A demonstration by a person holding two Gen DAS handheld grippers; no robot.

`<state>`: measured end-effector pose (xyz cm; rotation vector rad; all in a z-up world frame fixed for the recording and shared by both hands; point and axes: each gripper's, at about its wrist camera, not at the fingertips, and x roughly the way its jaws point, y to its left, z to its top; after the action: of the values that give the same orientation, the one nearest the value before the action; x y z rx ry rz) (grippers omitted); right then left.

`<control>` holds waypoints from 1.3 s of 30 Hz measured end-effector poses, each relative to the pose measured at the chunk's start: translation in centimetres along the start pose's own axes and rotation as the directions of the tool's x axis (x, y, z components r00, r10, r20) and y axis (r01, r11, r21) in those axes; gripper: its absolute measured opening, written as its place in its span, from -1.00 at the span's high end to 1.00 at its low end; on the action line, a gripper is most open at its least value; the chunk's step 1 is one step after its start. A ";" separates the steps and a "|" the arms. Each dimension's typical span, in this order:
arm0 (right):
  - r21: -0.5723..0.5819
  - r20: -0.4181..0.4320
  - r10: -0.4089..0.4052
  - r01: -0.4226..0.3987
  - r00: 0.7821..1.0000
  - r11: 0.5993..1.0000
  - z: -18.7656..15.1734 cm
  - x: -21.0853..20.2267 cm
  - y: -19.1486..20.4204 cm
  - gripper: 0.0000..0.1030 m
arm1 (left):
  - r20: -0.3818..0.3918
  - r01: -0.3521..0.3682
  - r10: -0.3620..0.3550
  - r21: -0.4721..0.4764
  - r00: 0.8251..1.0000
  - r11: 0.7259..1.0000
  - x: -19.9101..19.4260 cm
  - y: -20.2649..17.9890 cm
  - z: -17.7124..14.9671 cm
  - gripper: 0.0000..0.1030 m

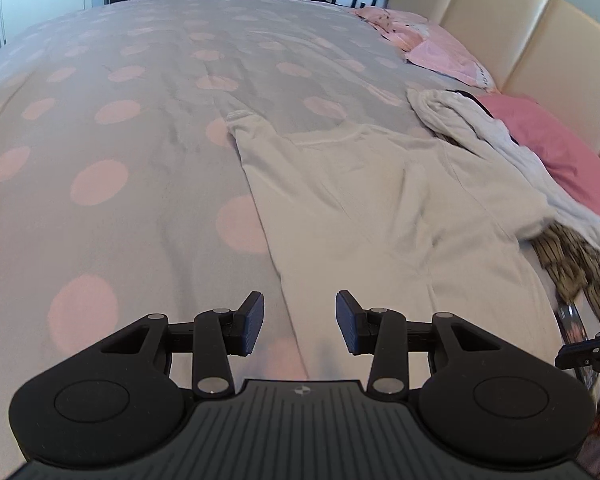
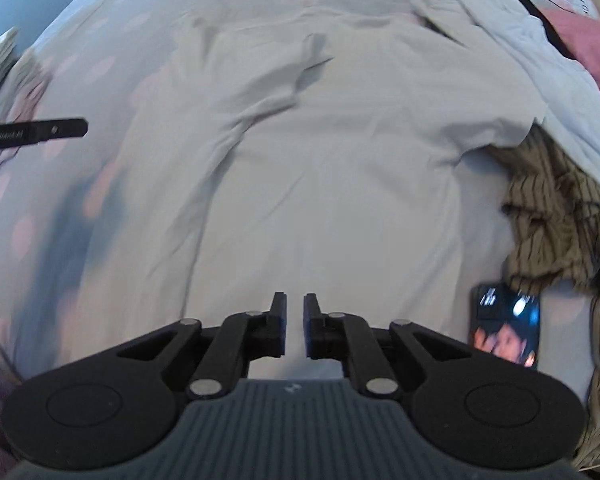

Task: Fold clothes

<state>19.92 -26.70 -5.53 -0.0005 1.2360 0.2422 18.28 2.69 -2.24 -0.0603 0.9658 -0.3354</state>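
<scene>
Pale grey-white cotton T-shirt [image 2: 320,168] lies flat on the grey pink-dotted duvet [image 1: 120,160], left side already folded in. Left gripper [image 1: 300,322] hangs over that edge, jaws apart, empty. Right gripper [image 2: 295,326] hangs above the hem, jaws a narrow gap apart, nothing between. Risk: the right sleeve probably overlaps the crumpled white-and-striped clothes pile [image 2: 560,208]; grabbing there could drag both.
</scene>
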 end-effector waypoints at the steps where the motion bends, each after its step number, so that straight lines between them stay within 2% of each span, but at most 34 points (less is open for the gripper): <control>1: 0.012 -0.003 -0.002 0.002 1.000 1.000 1.1 0.4 -0.8 0.75 | 0.003 -0.004 0.004 -0.005 1.000 1.000 1.1 0.2 0.8 0.27; 3: 0.020 -0.004 -0.003 0.003 1.000 1.000 2.8 1.2 -1.8 0.73 | 0.018 -0.010 0.011 -0.025 1.000 1.000 3.4 0.8 2.2 0.27; 7: 0.013 0.011 0.023 -0.023 1.000 1.000 5.7 2.2 -3.0 0.62 | 0.066 0.068 -0.060 -0.123 0.996 0.990 7.7 2.5 4.8 0.27; 9: 0.002 0.017 0.036 -0.036 0.999 0.999 7.1 3.0 -3.3 0.60 | 0.079 0.079 -0.068 -0.139 0.995 0.987 9.6 2.8 6.2 0.27; 14: -0.023 0.078 -0.032 0.034 0.996 0.999 10.5 4.4 -5.5 0.60 | 0.081 0.041 -0.031 -0.134 0.996 0.990 12.8 3.4 8.8 0.28; 20: 0.111 0.132 -0.087 0.072 0.987 0.991 12.6 3.6 -10.7 0.59 | 0.079 -0.038 0.051 -0.159 0.996 0.987 15.1 5.4 10.6 0.28; 24: 0.203 0.189 -0.164 0.124 0.968 0.971 12.9 1.6 -14.4 0.56 | 0.099 -0.062 0.084 -0.202 0.992 0.977 15.3 6.1 11.3 0.27; 26: 0.251 0.206 -0.189 0.135 0.960 0.959 12.8 0.8 -15.9 0.54 | 0.118 -0.077 0.100 -0.181 0.988 0.980 14.5 5.4 11.2 0.27; 28: 0.281 0.217 -0.160 0.096 0.963 0.955 12.6 0.6 -16.3 0.51 | 0.138 -0.097 0.116 -0.135 0.984 0.986 13.5 4.5 10.9 0.27; 31: 0.297 0.242 -0.066 -0.010 0.968 0.955 12.6 1.2 -15.4 0.50 | 0.124 -0.074 0.081 -0.062 0.989 0.995 11.9 2.8 10.3 0.28; 34: 0.273 0.260 0.042 -0.115 0.965 0.955 13.6 2.3 -12.7 0.37 | 0.083 -0.057 0.054 0.029 0.995 0.998 10.5 0.9 9.5 0.28; 37: 0.216 0.269 0.117 -0.178 0.956 0.960 15.0 3.3 -9.4 0.34 | 0.034 -0.059 0.055 0.117 0.998 0.991 9.4 -0.7 8.5 0.28; 39: 0.186 0.276 0.155 -0.211 0.949 0.960 15.9 3.9 -7.5 0.24 | 0.011 -0.055 0.054 0.135 0.998 0.989 8.9 -1.1 7.8 0.27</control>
<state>37.32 -31.23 -4.92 0.3251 0.9956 0.2615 29.04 -1.83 -4.67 0.0878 0.9336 -0.3492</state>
